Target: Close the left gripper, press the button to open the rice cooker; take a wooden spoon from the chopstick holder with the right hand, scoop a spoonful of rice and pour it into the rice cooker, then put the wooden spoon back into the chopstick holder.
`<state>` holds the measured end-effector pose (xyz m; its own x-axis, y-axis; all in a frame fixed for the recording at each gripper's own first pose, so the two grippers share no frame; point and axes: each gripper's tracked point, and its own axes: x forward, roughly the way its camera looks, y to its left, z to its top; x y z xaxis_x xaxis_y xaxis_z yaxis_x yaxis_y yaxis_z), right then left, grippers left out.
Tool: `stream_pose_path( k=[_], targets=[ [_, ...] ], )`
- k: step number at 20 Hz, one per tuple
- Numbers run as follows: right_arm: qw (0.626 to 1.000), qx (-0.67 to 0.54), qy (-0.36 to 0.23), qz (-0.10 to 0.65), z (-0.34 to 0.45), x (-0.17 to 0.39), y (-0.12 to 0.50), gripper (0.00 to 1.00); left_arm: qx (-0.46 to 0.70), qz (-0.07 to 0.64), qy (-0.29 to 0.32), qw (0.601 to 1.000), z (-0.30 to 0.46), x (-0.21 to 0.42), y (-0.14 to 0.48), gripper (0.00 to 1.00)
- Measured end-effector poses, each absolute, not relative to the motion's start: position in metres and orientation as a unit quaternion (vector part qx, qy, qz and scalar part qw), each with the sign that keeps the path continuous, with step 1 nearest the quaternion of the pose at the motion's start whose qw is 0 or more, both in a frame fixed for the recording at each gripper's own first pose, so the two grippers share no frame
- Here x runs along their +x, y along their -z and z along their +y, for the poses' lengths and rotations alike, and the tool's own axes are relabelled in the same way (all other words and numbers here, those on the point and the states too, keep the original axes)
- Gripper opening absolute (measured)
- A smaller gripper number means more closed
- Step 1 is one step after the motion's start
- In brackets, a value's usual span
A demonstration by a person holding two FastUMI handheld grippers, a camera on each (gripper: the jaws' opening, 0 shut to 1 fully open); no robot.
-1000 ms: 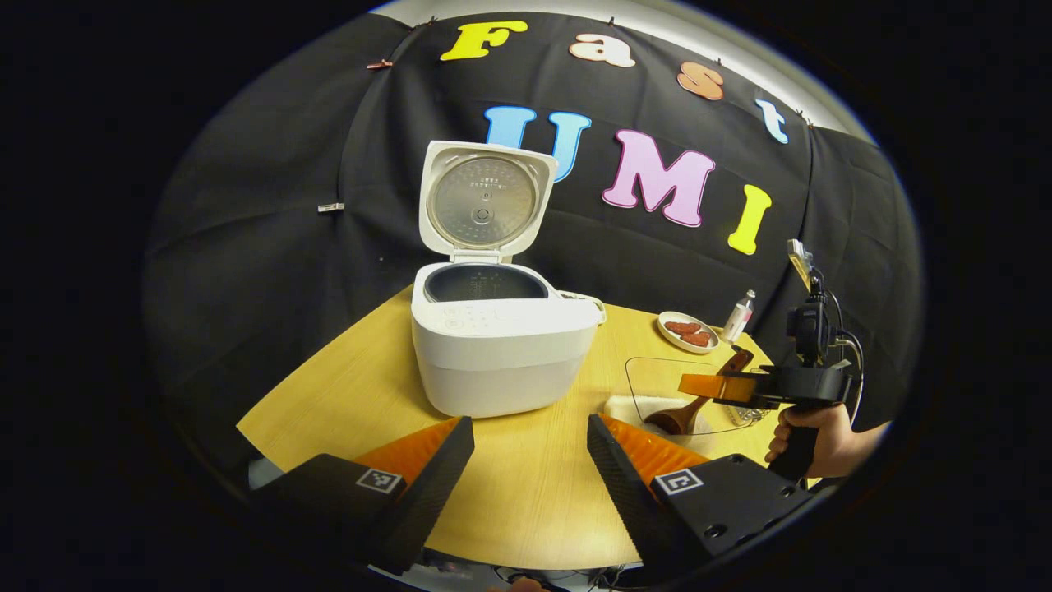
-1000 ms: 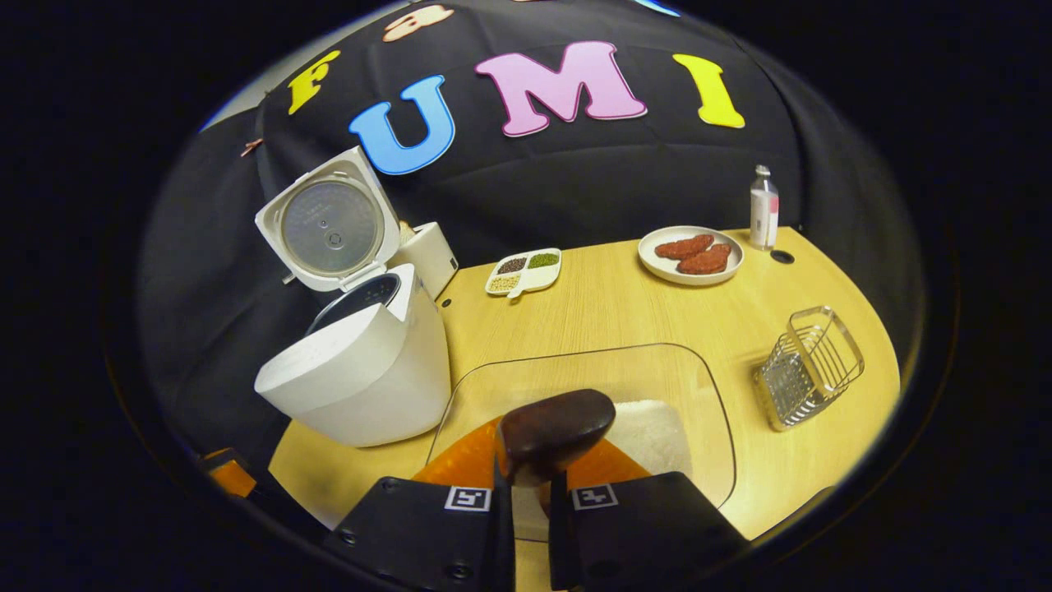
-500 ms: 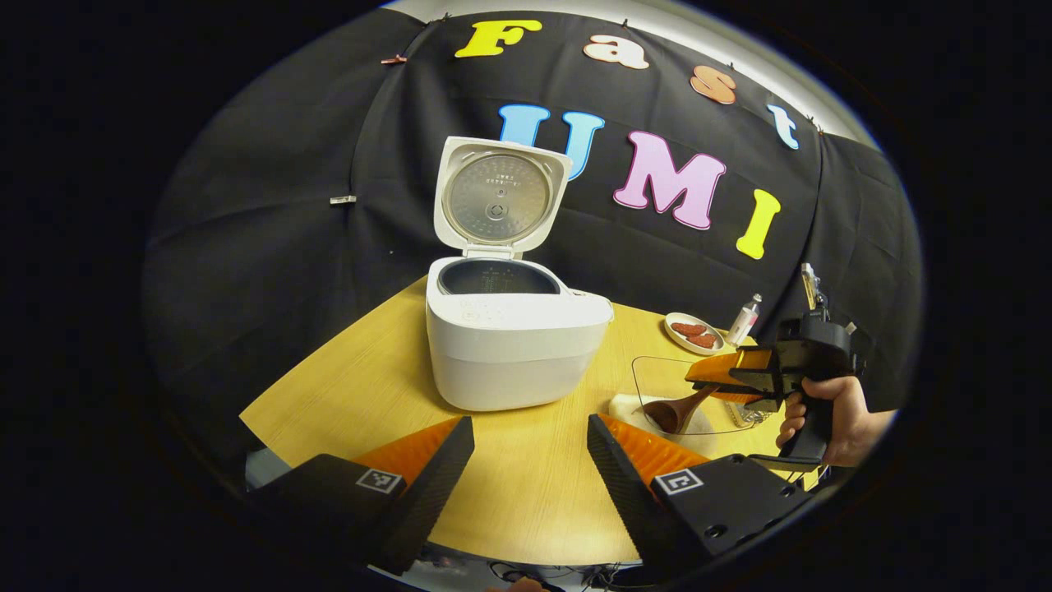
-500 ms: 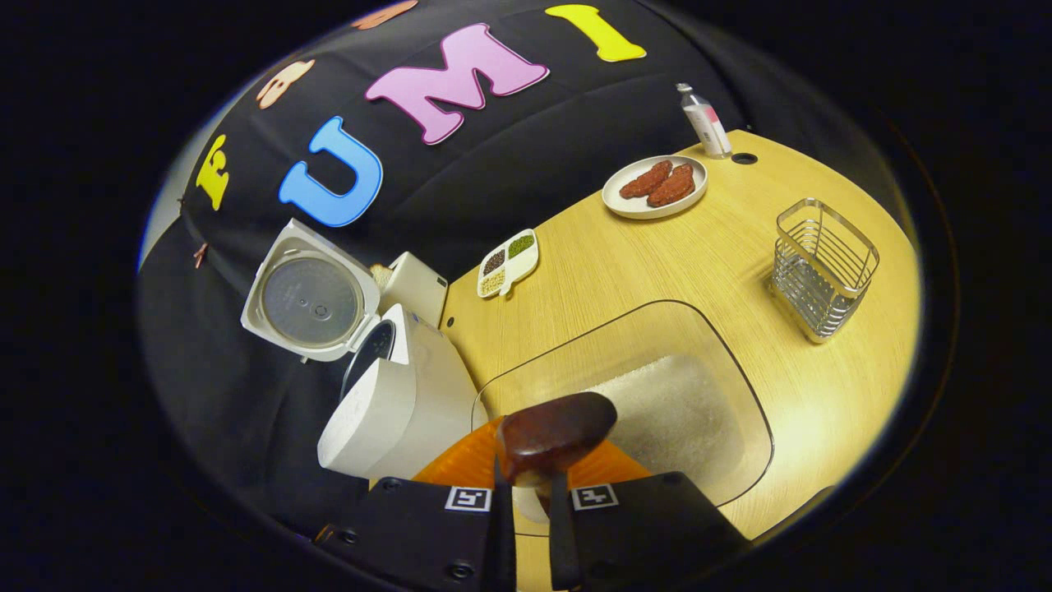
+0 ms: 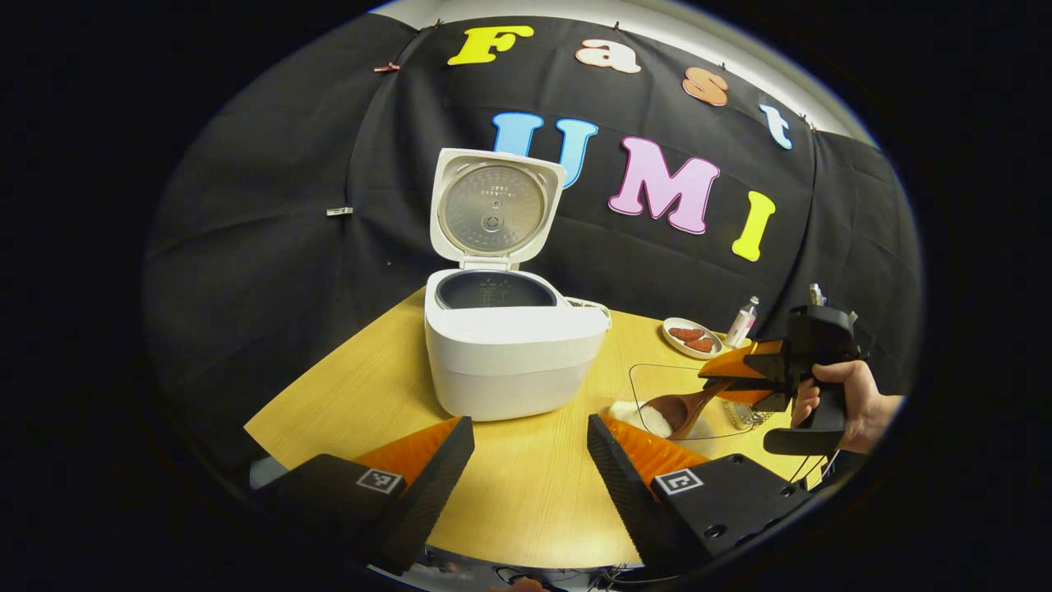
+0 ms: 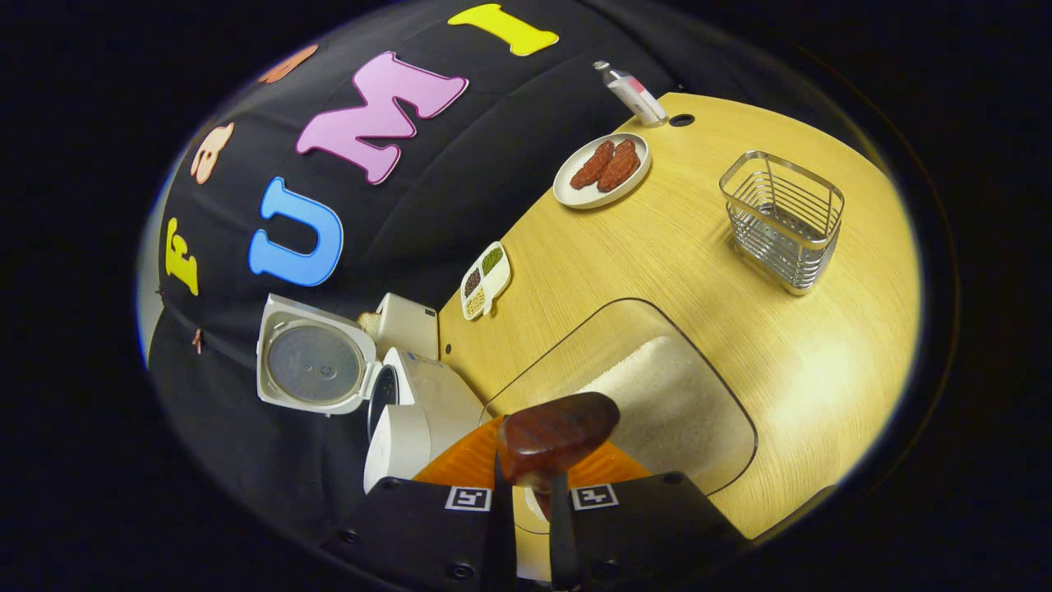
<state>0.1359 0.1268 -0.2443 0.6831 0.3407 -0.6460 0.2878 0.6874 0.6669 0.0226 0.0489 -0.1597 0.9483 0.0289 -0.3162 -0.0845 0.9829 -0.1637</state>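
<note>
The white rice cooker (image 5: 509, 353) stands open on the wooden table, lid (image 5: 493, 210) upright. In front of it my left gripper (image 5: 530, 423) is open and holds nothing. In the left gripper view a hand (image 5: 842, 399) holds the right gripper (image 5: 731, 378) to the right, with the wooden spoon (image 5: 674, 409) slanting down into the rice (image 5: 649, 421). In the right gripper view my right gripper (image 6: 530, 485) is shut on the spoon's handle. The spoon's bowl (image 6: 557, 429) hangs over the glass dish (image 6: 559, 353) of rice (image 6: 666, 403). The wire chopstick holder (image 6: 785, 218) stands beyond the dish.
A plate of meat (image 6: 600, 164) and a small bottle (image 6: 633, 90) sit at the table's far edge. A divided dish of grains (image 6: 485, 279) and a white box (image 6: 407, 325) lie behind the cooker (image 6: 419, 411). Bare wood lies between dish, plate and holder.
The right gripper has rolled and tipped downward, lowering the spoon's bowl into the rice. The left gripper has hardly moved and stays open.
</note>
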Motion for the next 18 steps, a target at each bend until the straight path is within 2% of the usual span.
stream_pose_path(
  k=[8,18],
  targets=[
    [0.801,0.480,0.014,0.357,0.104,0.161,0.199,0.21,-0.082,0.155,-0.030,0.984,0.046,0.016,0.155,0.96],
    [0.764,0.554,-0.019,0.329,0.130,0.182,0.145,0.21,-0.086,0.151,-0.047,0.984,0.050,0.004,0.154,0.96]
  ],
)
